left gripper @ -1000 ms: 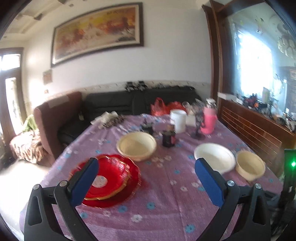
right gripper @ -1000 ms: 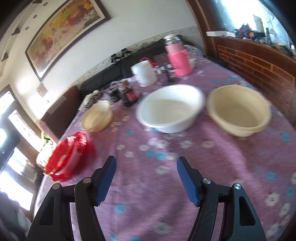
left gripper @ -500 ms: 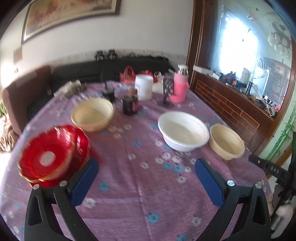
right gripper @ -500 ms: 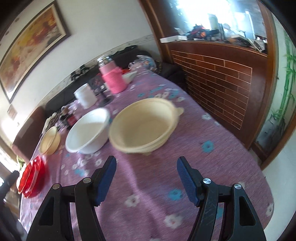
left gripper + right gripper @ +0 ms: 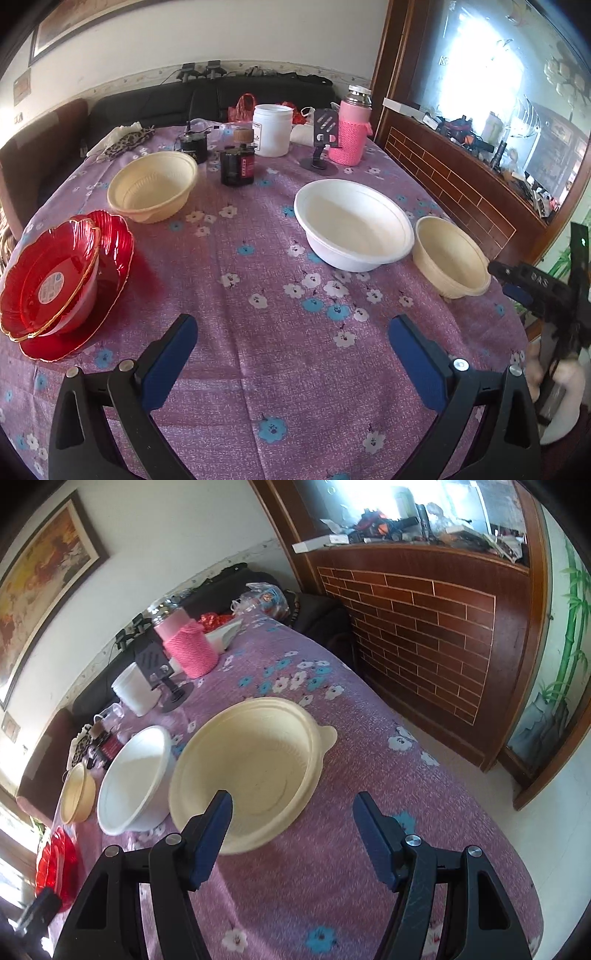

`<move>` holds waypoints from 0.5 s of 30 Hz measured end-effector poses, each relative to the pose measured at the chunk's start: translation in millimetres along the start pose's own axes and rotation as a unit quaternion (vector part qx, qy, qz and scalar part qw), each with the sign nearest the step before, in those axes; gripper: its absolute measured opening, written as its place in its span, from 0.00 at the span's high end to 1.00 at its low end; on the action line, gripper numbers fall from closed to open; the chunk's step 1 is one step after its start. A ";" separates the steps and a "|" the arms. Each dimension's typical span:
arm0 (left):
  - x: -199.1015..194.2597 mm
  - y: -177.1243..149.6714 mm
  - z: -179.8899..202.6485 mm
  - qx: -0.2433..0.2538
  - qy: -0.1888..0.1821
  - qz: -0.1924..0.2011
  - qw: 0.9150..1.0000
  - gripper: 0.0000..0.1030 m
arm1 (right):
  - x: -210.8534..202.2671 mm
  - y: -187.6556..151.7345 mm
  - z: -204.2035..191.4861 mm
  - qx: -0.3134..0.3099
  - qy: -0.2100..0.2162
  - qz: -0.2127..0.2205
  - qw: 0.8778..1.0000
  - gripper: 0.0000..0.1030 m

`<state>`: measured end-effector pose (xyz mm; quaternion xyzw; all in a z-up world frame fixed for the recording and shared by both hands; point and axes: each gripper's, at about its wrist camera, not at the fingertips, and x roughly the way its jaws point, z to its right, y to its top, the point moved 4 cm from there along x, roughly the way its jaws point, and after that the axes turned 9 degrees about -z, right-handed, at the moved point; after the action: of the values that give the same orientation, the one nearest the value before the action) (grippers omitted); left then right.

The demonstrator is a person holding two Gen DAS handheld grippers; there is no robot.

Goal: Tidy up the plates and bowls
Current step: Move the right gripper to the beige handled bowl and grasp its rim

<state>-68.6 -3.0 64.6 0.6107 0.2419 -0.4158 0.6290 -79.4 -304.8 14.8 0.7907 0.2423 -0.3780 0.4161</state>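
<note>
Purple flowered cloth (image 5: pixel 280 373) covers the table, and on it stand three bowls: a cream bowl (image 5: pixel 153 188) far left, a white bowl (image 5: pixel 354 225) in the middle and a second cream bowl (image 5: pixel 448 256) just right of the white one, close beside it though contact cannot be told. There are two red dishes: a red plate (image 5: pixel 114 254) with a smaller red dish (image 5: pixel 48 284) sitting in it, near the left edge.

In the right wrist view the red stack (image 5: pixel 55 864) is cut off at the picture's edge, and the far cream bowl (image 5: pixel 75 794) is partly hidden behind the white bowl (image 5: pixel 133 779). The right gripper (image 5: pixel 291 812) stands wide and empty, its left finger in front of the near rim of the tabbed cream bowl (image 5: pixel 255 768); whether it touches cannot be told. The left gripper (image 5: pixel 293 343) is also wide and empty, over bare cloth between the red stack and the white bowl.

At the table's far side stand a white jar (image 5: pixel 272 129), a pink flask (image 5: pixel 351 129), a phone stand (image 5: pixel 322 147) and two dark jars (image 5: pixel 237 164). A black sofa (image 5: pixel 207 98) lies beyond, a brick-pattern wooden partition (image 5: pixel 417 624) to the right.
</note>
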 end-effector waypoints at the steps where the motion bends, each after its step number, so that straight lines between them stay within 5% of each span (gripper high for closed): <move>1: 1.0 -0.1 -0.6 -0.001 0.000 -0.001 1.000 0.00 | 2.6 1.9 0.1 0.002 0.002 -0.002 1.000 0.30; 15: 3.1 -2.6 -4.9 -0.009 -0.009 -0.010 1.000 0.00 | 50.8 24.2 -3.3 0.016 -0.008 -0.048 0.999 0.31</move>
<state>-68.1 1.2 60.0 0.5986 0.2456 -0.4253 0.6329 -30.8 -311.6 -13.0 0.7815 0.2701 -0.4079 0.3870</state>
